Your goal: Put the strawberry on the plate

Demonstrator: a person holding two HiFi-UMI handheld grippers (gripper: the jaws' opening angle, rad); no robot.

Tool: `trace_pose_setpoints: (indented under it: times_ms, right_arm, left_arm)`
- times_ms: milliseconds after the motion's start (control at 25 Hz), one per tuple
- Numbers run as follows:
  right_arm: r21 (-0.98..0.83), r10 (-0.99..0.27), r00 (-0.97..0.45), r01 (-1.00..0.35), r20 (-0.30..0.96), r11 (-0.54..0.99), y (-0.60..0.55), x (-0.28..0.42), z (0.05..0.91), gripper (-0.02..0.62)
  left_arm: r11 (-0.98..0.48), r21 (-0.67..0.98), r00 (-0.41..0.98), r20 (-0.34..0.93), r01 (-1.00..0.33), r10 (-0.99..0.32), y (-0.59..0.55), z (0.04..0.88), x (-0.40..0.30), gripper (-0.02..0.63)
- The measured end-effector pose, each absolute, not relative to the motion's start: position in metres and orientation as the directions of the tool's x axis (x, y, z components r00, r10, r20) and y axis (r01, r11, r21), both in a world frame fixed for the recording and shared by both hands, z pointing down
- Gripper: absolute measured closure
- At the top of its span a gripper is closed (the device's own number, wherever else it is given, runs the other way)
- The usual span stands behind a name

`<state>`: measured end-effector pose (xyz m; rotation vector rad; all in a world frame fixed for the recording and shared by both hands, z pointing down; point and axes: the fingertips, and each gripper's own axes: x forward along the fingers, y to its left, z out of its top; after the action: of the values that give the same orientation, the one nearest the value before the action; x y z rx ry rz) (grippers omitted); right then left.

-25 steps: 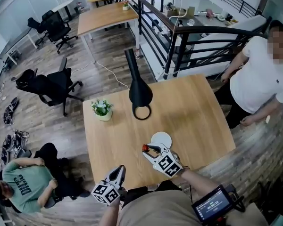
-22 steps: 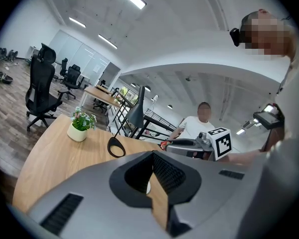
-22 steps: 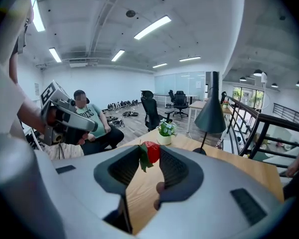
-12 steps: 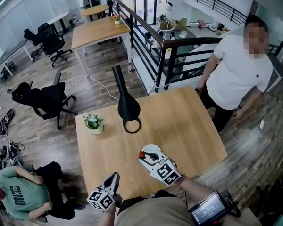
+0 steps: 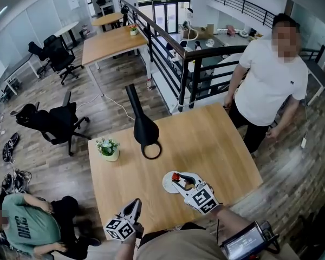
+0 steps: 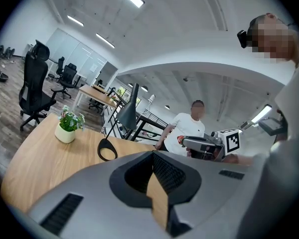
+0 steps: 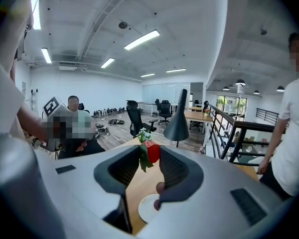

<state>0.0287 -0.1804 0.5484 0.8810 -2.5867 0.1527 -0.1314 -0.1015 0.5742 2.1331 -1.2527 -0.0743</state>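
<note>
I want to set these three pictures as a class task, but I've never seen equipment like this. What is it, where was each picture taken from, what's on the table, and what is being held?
There is no robot here: a person holds a two-jaw tool in each hand. The wide picture comes from a camera on that person's head, looking down. The other two come from cameras riding on each tool, looking along its jaws. On the wooden table stand a black lamp, a small potted plant and a white plate. The right hand-held gripper pinches a red strawberry over the plate. The left hand-held gripper is shut and empty, by the table's near edge.
</note>
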Motion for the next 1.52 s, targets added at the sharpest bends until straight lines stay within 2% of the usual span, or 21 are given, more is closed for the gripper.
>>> trace_pose_setpoints:
  times_ms: [200, 560, 960, 1520]
  right_arm:
    - [0.039, -0.599, -0.686, -0.644, 0.413, 0.764, -0.190, 0.053, 0.558, 0.474]
    - [0.016, -0.570, -0.648, -0.653, 0.505, 0.757, -0.196, 0.073, 0.621, 0.474]
    - [0.000, -0.489, -0.604, -0.630, 0.629, 0.777, -0.203, 0.069, 0.699, 0.474]
    - [-0.059, -0.334, -0.547, -0.580, 0.768, 0.813, -0.209, 0.041, 0.810, 0.474]
  left_arm:
    - [-0.320, 0.560, 0.540, 0.285, -0.764, -0.792, -0.104, 0.582, -0.128, 0.603]
    - [-0.297, 0.529, 0.526, 0.358, -0.795, -0.772, -0.107, 0.604, -0.125, 0.603]
    - [-0.247, 0.513, 0.496, 0.432, -0.822, -0.754, -0.110, 0.638, -0.133, 0.603]
    - [-0.224, 0.508, 0.486, 0.471, -0.832, -0.736, -0.112, 0.650, -0.148, 0.603]
